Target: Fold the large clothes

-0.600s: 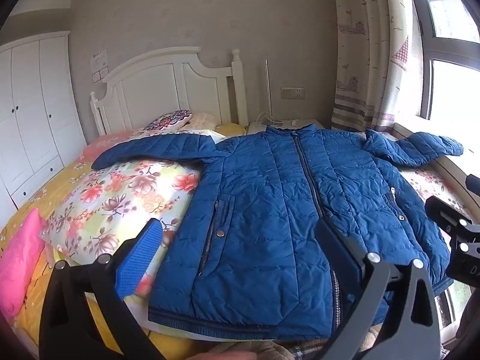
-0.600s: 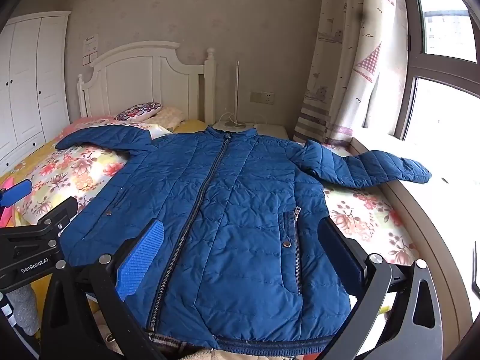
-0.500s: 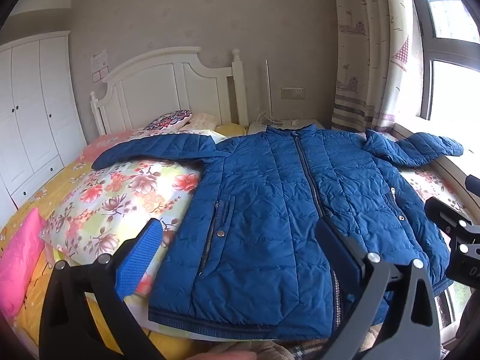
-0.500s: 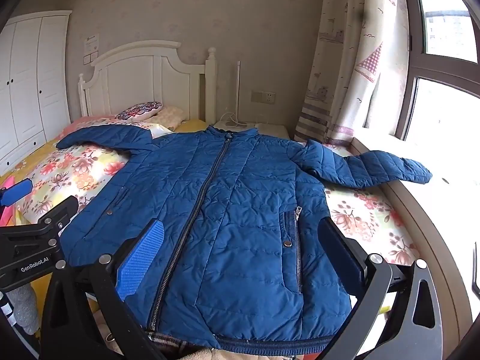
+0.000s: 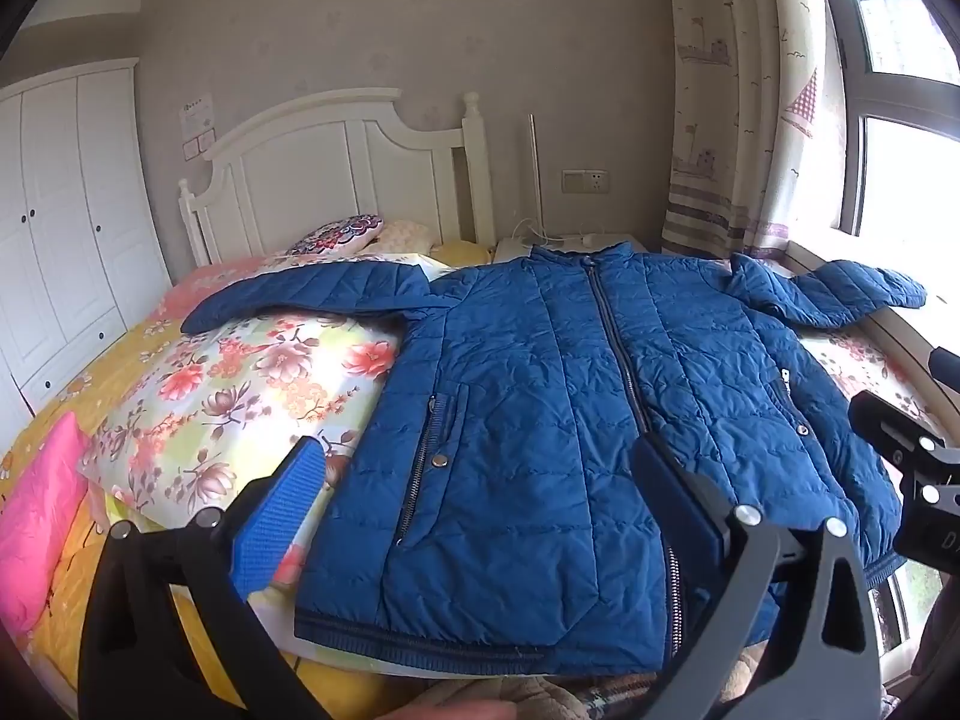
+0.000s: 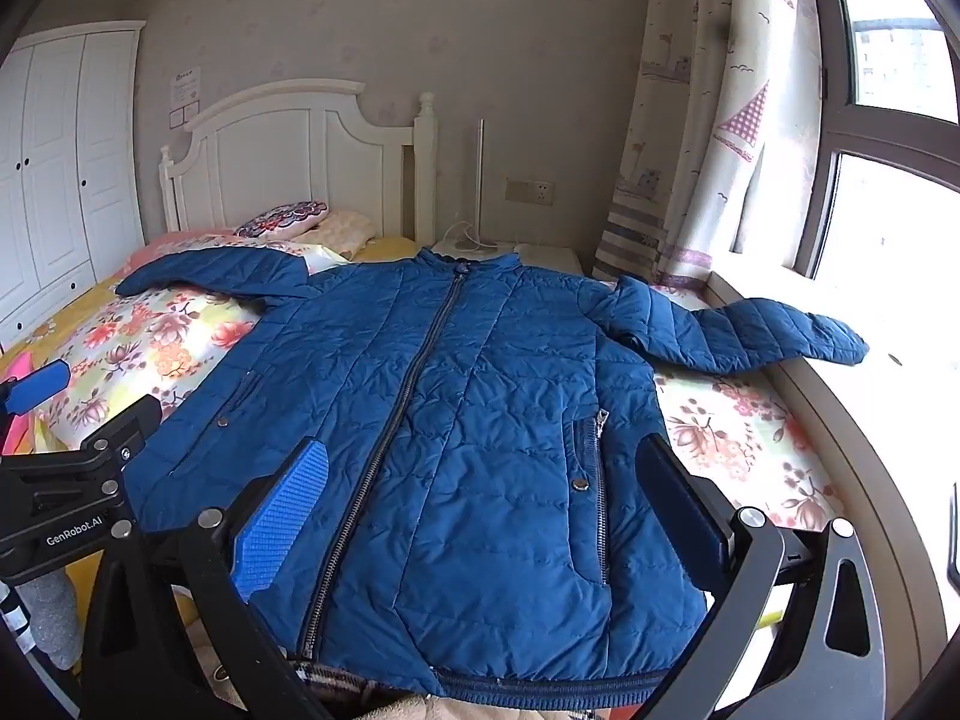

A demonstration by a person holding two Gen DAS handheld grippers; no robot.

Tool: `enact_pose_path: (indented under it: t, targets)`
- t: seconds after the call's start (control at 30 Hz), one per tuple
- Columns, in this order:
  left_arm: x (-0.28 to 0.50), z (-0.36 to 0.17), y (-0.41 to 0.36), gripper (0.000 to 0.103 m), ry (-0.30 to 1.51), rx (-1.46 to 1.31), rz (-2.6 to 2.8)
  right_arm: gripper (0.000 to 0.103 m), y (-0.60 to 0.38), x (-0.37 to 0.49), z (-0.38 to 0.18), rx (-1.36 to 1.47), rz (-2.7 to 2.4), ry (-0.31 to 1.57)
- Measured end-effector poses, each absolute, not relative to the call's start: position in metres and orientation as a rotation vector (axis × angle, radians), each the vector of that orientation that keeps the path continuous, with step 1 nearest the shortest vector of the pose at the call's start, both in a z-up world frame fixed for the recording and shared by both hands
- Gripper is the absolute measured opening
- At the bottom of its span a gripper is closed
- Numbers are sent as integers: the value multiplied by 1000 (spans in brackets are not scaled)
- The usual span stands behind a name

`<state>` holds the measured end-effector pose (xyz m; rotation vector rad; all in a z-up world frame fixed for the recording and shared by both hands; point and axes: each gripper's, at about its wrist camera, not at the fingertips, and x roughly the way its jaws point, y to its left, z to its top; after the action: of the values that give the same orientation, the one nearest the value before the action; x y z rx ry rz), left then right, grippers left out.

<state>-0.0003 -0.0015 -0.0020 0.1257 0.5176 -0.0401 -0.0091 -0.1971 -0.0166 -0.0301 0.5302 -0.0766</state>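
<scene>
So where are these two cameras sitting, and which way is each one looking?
Left wrist view: sits on the left claw, looking forward and down over the blue jacket on the bed towards the headboard; the right claw's edge shows at its right.
Right wrist view: sits on the right claw, facing the same way, nearer the window; the left claw shows at its left.
Shared: the jacket spread flat with zip up, the headboard, the curtain; both claws open and empty.

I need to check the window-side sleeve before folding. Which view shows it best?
Right wrist: the sleeve lies whole, cuff out on the sill. Left wrist shows that sleeve smaller and foreshortened near the edge.
</scene>
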Motion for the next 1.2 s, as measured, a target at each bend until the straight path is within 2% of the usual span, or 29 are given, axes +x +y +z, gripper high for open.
enact_pose_path:
  t: [1.2]
  targets:
    - [0,-8,-3,101,534,126,-43,98,-199,-8,-17,-9,-58,546]
